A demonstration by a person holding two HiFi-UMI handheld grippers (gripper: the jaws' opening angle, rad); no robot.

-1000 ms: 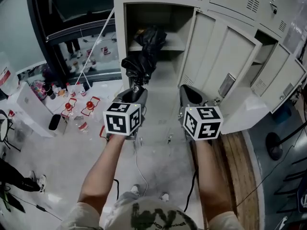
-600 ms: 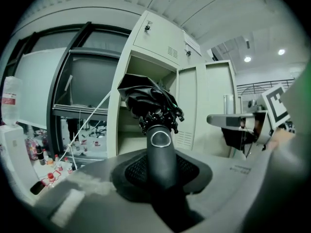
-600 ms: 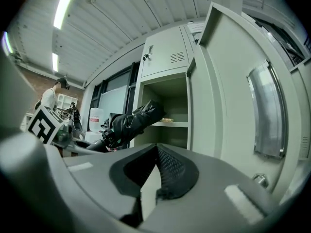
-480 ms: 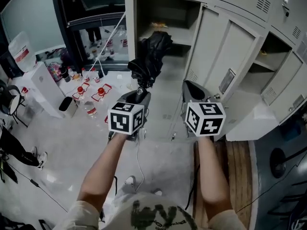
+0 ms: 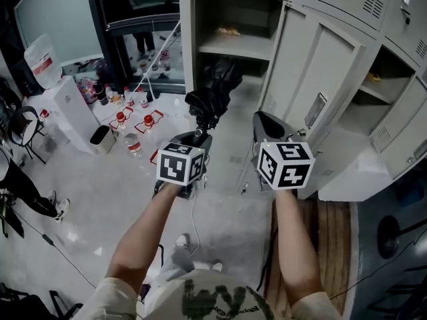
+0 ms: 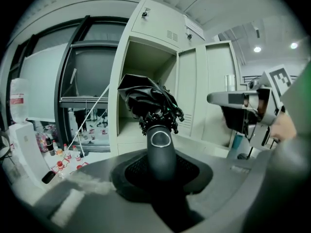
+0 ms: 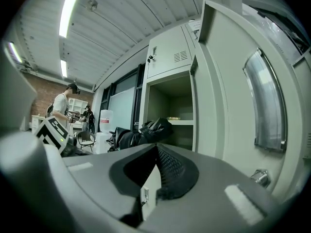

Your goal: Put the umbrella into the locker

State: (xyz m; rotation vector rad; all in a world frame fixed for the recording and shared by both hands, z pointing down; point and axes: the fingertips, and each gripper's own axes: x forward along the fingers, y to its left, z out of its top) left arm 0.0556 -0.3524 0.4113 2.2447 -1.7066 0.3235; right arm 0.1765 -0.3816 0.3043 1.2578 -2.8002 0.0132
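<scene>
Before the open locker [image 5: 187, 45], left tool [image 5: 198, 134] grips umbrella [image 5: 212, 97] by handle; right tool [image 5: 262, 118] closed.

No legible text, water jug label [image 5: 41, 64] too small

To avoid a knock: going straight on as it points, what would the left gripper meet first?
Likely the open locker: the umbrella it holds points into the space under the shelf, though depth is unclear.

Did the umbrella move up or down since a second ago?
Yes. The umbrella, held in the left tool, went down: earlier its top overlapped the locker shelf, and now it sits wholly below that shelf.
</scene>
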